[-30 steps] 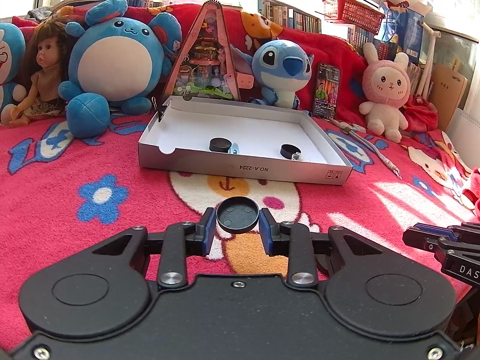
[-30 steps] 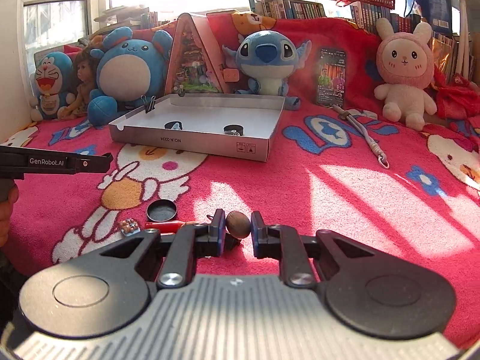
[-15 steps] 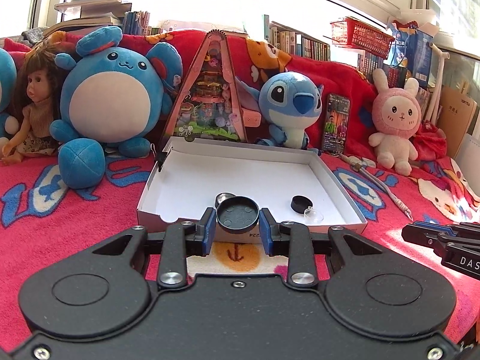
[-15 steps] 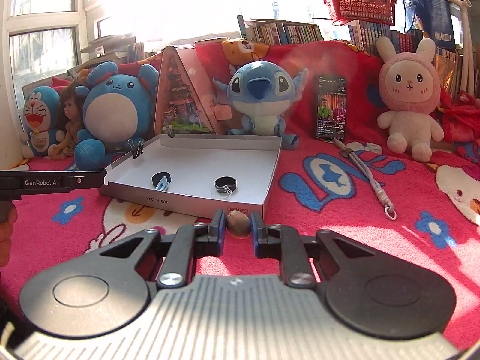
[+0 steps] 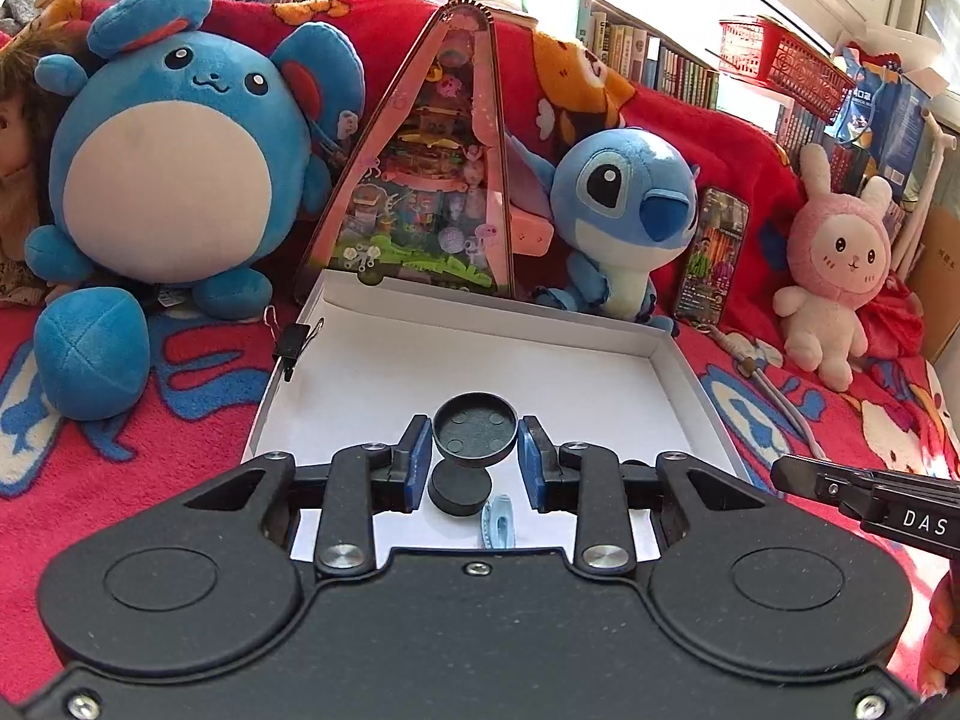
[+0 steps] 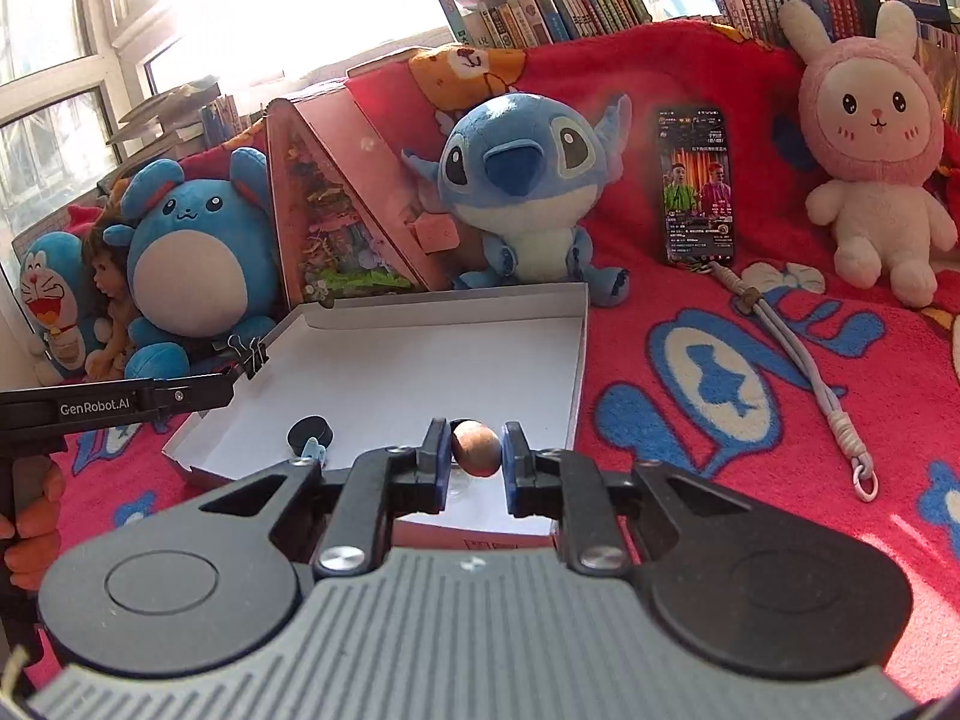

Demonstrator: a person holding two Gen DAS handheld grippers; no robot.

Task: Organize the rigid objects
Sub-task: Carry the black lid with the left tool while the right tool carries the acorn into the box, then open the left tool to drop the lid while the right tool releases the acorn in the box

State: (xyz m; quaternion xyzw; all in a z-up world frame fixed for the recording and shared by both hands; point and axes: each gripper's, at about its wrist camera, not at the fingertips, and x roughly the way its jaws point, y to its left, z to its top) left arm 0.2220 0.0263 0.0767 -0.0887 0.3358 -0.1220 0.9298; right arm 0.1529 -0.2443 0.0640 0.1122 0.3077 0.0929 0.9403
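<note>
Over the white cardboard box lying on the red cartoon blanket, the left gripper hangs with its jaws closed on a round black cap, the cap's hollow underside facing the camera. Below it on the box floor rests another black cap, with a small light-blue clip just beside it. A black binder clip grips the box's left wall.

Seen from the right wrist, the right gripper is above the near right part of the same box, its jaws narrowed around a small brown egg-shaped object; both blue pads sit close against its sides. A black cap and the blue clip lie toward the box's near left corner.

Behind the box stand a round blue plush, a pink triangular toy house, a Stitch plush, a phone with its screen lit, and a pink bunny plush. A grey lanyard trails across the blanket to the right
</note>
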